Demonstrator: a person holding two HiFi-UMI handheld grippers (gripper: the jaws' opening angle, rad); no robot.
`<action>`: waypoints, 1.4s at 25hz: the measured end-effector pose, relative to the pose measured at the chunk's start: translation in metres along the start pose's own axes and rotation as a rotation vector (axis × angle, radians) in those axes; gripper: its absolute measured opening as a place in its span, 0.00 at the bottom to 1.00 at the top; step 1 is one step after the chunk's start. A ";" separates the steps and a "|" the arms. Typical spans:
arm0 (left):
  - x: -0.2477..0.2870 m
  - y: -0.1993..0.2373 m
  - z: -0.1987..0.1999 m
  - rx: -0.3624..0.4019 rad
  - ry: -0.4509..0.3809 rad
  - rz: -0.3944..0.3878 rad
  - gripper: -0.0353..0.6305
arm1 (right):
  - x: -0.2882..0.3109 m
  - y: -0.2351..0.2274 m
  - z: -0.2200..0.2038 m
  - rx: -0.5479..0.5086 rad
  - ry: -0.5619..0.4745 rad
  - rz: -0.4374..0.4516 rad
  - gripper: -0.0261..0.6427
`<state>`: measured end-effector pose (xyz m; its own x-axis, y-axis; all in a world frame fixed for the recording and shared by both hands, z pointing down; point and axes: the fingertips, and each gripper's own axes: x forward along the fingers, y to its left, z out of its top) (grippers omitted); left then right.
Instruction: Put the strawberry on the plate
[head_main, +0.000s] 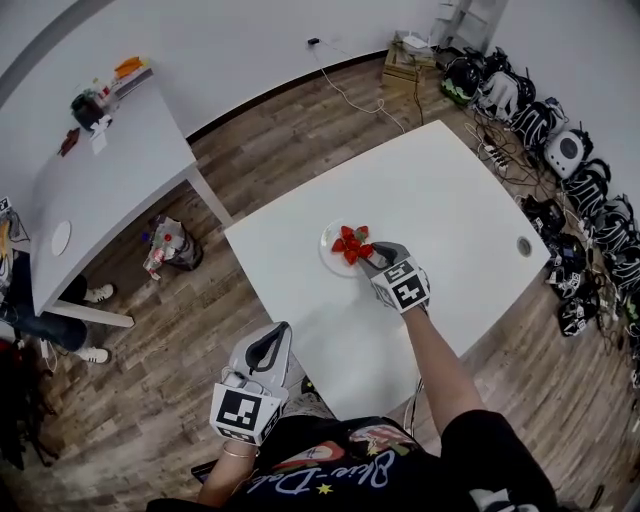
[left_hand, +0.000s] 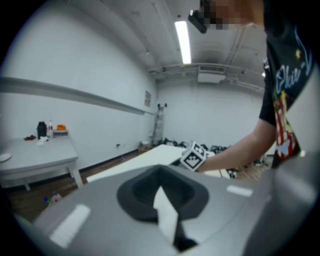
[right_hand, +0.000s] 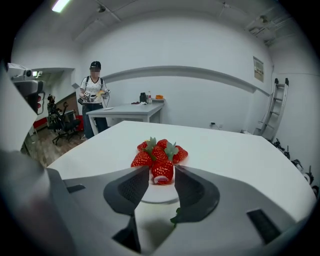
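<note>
A white plate (head_main: 328, 258) sits mid-way on the white table (head_main: 450, 210) with a pile of red strawberries (head_main: 349, 238) on it. My right gripper (head_main: 371, 256) reaches the plate's near right edge. In the right gripper view one strawberry (right_hand: 162, 169) sits between the jaws just above the plate (right_hand: 159, 196), both pads touching its sides, with the other strawberries (right_hand: 157, 150) heaped right behind it. My left gripper (head_main: 270, 345) hangs off the table's near left corner, jaws together and holding nothing (left_hand: 161, 187).
A second white table (head_main: 110, 170) with small items stands at the left, a person (head_main: 30, 300) beside it. A bag (head_main: 170, 245) lies on the floor between the tables. Headsets and cables (head_main: 560, 160) line the right wall. The table has a cable hole (head_main: 524, 246).
</note>
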<state>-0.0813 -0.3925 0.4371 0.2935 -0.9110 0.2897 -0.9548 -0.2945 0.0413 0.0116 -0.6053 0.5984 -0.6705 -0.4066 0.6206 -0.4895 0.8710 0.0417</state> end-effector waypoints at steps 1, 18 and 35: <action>0.000 -0.001 0.003 0.011 0.000 -0.002 0.03 | -0.006 -0.002 0.004 0.008 -0.023 -0.012 0.25; 0.011 -0.018 0.025 0.026 -0.080 -0.082 0.03 | -0.208 0.085 0.051 0.456 -0.565 0.053 0.07; 0.019 -0.035 0.034 0.032 -0.096 -0.155 0.03 | -0.253 0.081 0.086 0.530 -0.708 0.047 0.06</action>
<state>-0.0404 -0.4091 0.4088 0.4421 -0.8768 0.1891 -0.8960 -0.4416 0.0473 0.0941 -0.4559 0.3771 -0.7980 -0.6022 -0.0256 -0.5291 0.7202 -0.4487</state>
